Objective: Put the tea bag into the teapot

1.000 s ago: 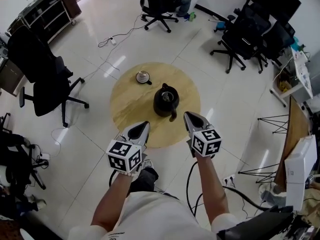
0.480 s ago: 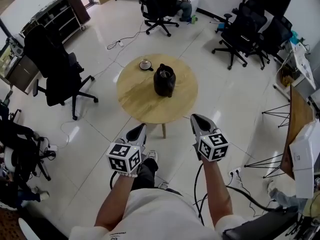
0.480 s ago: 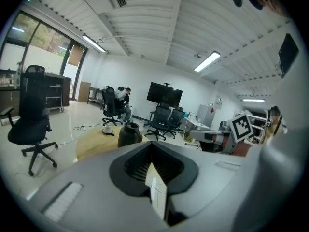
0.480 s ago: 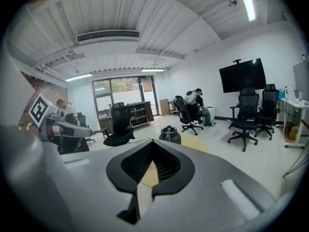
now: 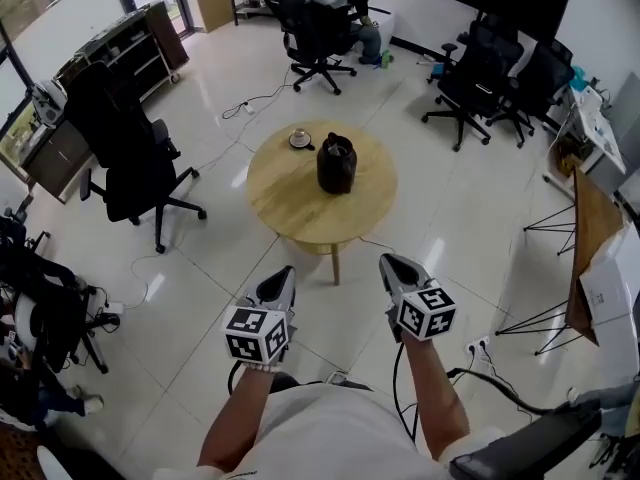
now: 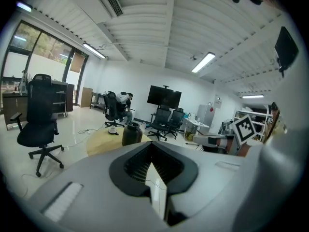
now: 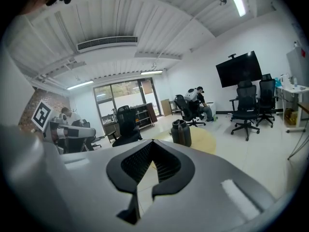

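Short of the table (image 5: 300, 208), over the floor, the left gripper (image 5: 283, 274) and right gripper (image 5: 389, 262) hang side by side. Each has its jaws drawn together and holds nothing. On the table, past its middle, stands the teapot (image 5: 337, 163). A dish (image 5: 299, 138) sits near it by the table's far edge, its contents too small to tell. Beyond the table stand chairs (image 5: 318, 28).
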`<state>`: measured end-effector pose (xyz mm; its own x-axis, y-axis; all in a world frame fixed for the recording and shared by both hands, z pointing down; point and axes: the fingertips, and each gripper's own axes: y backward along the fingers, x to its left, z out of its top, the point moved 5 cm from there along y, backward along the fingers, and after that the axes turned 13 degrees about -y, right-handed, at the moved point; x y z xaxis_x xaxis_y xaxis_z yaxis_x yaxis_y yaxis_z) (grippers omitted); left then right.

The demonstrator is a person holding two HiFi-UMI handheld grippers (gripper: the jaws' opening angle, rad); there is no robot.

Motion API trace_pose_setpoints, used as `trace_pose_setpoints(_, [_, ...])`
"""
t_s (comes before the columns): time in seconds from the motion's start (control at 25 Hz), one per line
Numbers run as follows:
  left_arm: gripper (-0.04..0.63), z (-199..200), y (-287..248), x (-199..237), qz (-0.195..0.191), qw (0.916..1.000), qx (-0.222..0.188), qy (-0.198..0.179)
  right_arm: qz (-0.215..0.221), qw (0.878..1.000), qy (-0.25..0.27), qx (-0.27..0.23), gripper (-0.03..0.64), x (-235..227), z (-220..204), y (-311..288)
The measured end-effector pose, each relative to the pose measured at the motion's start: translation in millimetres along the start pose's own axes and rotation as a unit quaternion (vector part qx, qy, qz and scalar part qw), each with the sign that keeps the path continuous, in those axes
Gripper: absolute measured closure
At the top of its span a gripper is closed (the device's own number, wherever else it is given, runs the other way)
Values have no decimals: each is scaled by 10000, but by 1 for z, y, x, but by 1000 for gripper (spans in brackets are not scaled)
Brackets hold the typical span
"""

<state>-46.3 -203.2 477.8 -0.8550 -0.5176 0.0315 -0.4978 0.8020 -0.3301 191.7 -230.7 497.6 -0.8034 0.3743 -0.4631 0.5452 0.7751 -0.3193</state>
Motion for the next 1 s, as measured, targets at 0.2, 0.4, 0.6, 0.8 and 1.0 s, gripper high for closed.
trace_pose_setpoints(0.2, [583,-7,29,3,-307,9995,-52,-60,-109,9999,33,-104,615,42,-14,11])
trace_pose_setpoints(0.4, [583,-20,72,24,-594,9981,-64,-116,-275,9990,-30,-341,615,97,-40,19])
trace_pose_setpoints(0.6, [583,-38,108,47,-755,9970,-56,-160,-535,9971,-153,-512,615,146,-76,30])
trace_pose_setpoints(0.8, [583,-40,129,64,-960,9953,-75,-120,-872,9939,-315,-594,615,178,-102,39])
trace_pose_setpoints(1.0, [583,-38,141,64,-1045,9943,-208,12,-1051,9908,-454,-729,615,187,-104,51])
